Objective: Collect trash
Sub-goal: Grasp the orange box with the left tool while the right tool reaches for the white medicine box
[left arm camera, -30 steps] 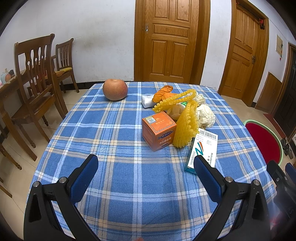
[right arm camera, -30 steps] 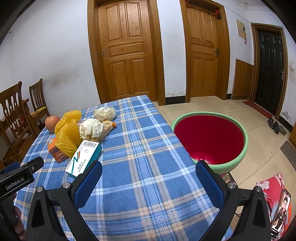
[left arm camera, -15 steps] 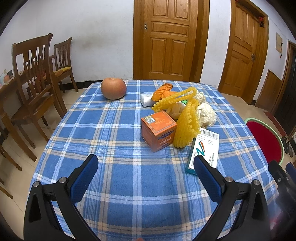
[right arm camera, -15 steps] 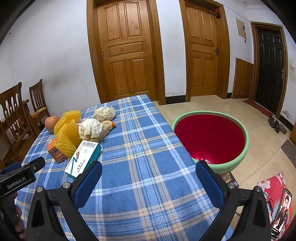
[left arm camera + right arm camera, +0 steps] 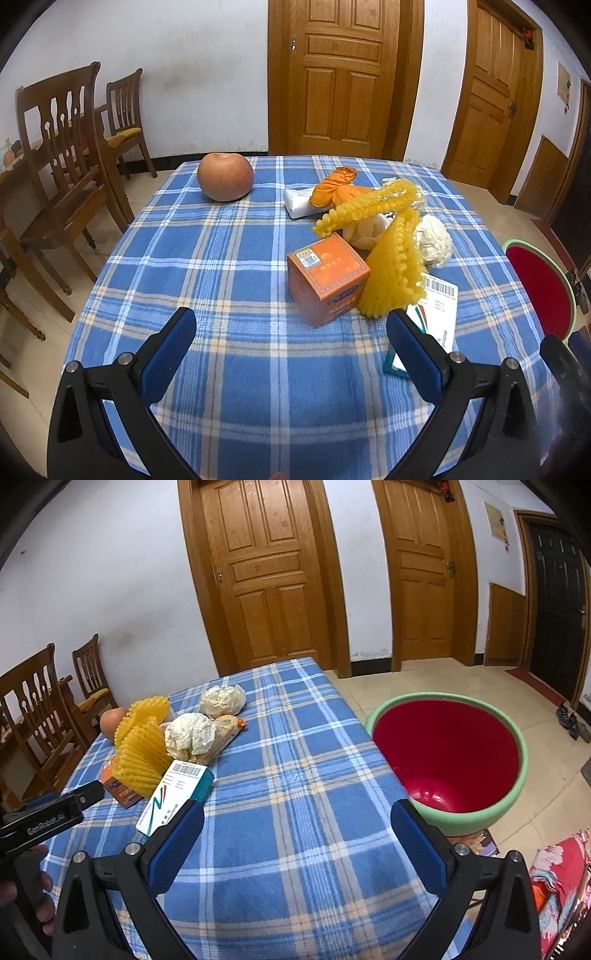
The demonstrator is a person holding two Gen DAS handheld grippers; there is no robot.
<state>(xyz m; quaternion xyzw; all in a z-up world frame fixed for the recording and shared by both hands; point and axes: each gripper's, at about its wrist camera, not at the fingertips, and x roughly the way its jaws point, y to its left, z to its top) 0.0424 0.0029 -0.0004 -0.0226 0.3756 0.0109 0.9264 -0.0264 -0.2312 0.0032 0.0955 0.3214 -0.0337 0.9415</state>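
Crumpled white paper balls (image 5: 190, 734), yellow foam fruit nets (image 5: 397, 273), orange cardboard box (image 5: 327, 278) piled near table's (image 5: 221, 258) right edge. Left gripper (image 5: 291, 334) & right gripper (image 5: 297, 821) hover level over near edge, jaws wide apart, holding nothing.

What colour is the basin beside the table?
Basin: red inside, with a light green rim and outside. Right wrist view shows it best.

The yellow foam net (image 5: 138, 755) hides most of the orange box (image 5: 123, 794); the apple (image 5: 110, 722) peeks out behind it.
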